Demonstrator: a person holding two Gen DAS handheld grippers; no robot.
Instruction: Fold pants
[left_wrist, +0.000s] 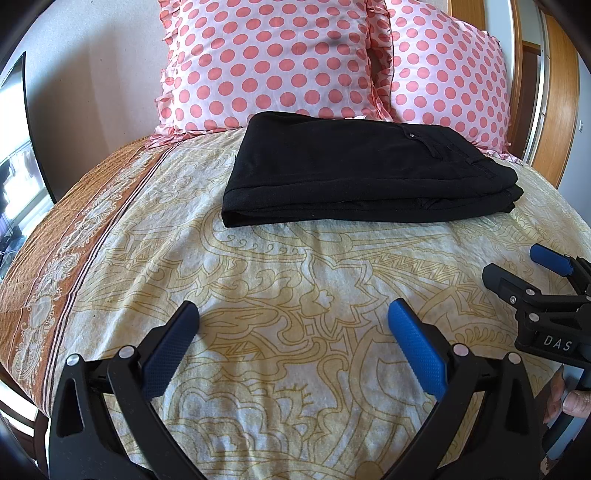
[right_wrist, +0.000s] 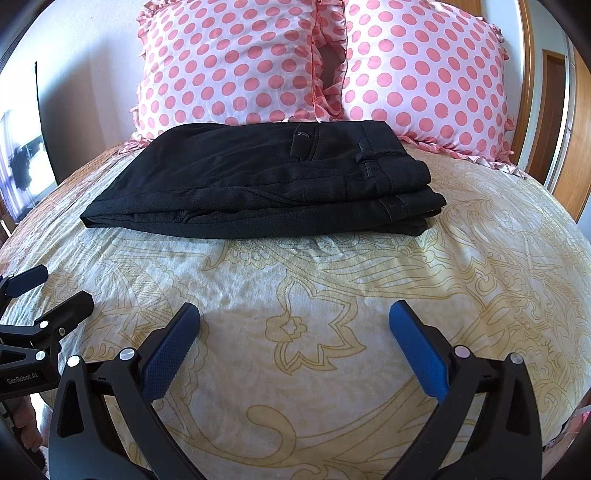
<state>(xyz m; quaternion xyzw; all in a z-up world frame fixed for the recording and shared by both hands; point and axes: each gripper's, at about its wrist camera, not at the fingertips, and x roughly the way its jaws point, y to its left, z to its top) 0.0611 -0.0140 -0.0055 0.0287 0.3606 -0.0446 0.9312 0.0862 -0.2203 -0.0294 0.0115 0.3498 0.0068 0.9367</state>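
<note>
The left wrist view shows an orange patterned border band (left_wrist: 74, 236) running down the left side of the bedspread (left_wrist: 295, 280) and a dark screen (left_wrist: 35, 122) against the wall; the right wrist view barely shows that band, but shows the back pocket flap (right_wrist: 304, 144) and belt loops of the black pants (right_wrist: 266, 184) more plainly. Each camera also catches the other tool: the right gripper (left_wrist: 524, 269) enters the left view from the right edge, with fingertips of a hand (left_wrist: 574, 404) on its handle, and the left gripper (right_wrist: 48, 291) enters the right view from the left edge.

The black pants (left_wrist: 362, 173) lie folded into a flat stack of layers at the far end of the bed, touching the two pink polka-dot pillows (left_wrist: 266, 62) behind them, waistband end to the right. Between the near edge of the stack and both tools lies a broad bare stretch of cream bedspread (right_wrist: 332, 295), lightly rumpled.

The left gripper (left_wrist: 293, 328) hovers low over the bedspread, pointing at the pants, its blue-padded jaws spread wide and empty. The right gripper (right_wrist: 295, 328) sits just beside it, aimed the same way, jaws likewise spread wide with nothing between them.
</note>
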